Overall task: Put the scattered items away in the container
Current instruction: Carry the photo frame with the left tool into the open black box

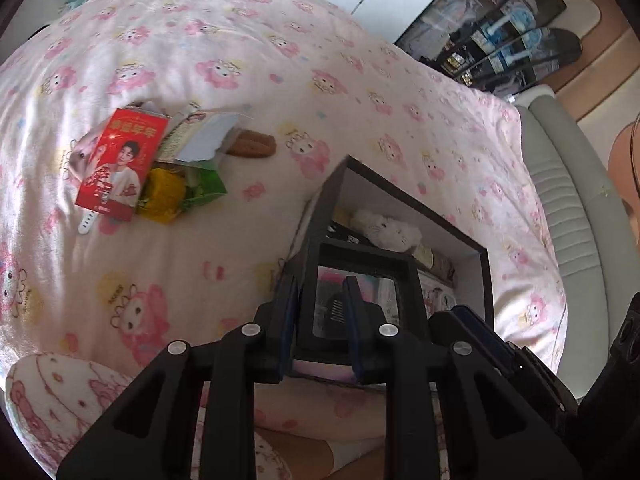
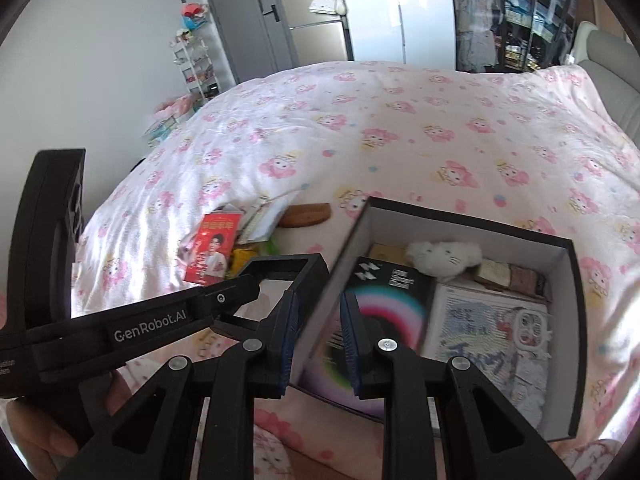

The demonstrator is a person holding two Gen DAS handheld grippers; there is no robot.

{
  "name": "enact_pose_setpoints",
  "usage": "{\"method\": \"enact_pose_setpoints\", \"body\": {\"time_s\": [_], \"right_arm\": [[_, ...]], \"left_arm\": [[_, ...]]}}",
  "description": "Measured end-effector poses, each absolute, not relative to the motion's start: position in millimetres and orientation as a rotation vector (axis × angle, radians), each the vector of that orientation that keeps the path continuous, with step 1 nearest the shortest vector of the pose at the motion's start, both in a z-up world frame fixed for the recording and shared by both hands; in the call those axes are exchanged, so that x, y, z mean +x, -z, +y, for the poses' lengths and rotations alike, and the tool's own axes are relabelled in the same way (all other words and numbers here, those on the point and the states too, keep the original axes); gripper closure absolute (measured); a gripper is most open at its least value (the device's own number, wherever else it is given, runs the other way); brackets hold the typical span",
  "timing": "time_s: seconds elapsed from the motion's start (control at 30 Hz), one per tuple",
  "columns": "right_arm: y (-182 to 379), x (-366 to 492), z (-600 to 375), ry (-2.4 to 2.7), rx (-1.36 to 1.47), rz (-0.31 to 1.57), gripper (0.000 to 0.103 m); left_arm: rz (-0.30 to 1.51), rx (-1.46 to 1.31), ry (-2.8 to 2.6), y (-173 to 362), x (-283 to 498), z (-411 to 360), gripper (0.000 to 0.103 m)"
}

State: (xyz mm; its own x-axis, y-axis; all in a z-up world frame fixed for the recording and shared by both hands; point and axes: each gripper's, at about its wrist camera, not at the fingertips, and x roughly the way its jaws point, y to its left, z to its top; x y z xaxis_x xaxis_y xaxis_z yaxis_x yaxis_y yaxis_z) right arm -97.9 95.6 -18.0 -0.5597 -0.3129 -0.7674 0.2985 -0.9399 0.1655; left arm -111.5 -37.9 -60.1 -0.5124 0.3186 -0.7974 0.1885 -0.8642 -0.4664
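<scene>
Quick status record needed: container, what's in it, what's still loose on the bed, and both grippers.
container: black-rimmed white-walled box on the pink cartoon-print bedspread
inside: white plush cat toy, black box with rainbow ring, illustrated white card
loose: red photo packet, yellow and green wrappers, brown wooden comb, paper cards, heaped left of the container
left gripper: straddles the container's near-left wall
right gripper: straddles the same wall, beside the rainbow box

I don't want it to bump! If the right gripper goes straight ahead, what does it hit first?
Probably the near wall of the black cardboard box. The right gripper straddles that wall, its fingers open either side, so little else lies ahead, though depth is unclear.
</scene>
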Motion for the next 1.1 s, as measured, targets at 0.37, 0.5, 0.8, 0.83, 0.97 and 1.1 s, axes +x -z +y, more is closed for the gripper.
{"method": "enact_pose_setpoints", "body": {"time_s": [0.37,0.5,0.8,0.83,0.97,1.1], "right_arm": [[65,-108,205,2.563,1.403,-0.309,0.083],[86,-110,209,2.579,1.454,-0.322,0.083],[117,-115,215,2.459,1.556,-0.336,0.083],[122,-117,220,2.429,1.573,-0.366,0.083],[122,-118,237,2.469,1.591,-0.450,0.083],[117,-119,240,2.517,1.560,-0.466,0.083]], "left_arm": [[-0.545,-1.652,-2.387,91,-147,56,0.082],[-0.485,-1.729,-2.363,109,-148,63,0.082],[-0.461,-1.826,-2.331,136,-148,68,0.082],[-0.474,-1.822,-2.318,137,-148,68,0.082],[-0.489,-1.799,-2.320,135,-145,64,0.082],[-0.473,-1.783,-2.359,133,-148,61,0.082]]}}
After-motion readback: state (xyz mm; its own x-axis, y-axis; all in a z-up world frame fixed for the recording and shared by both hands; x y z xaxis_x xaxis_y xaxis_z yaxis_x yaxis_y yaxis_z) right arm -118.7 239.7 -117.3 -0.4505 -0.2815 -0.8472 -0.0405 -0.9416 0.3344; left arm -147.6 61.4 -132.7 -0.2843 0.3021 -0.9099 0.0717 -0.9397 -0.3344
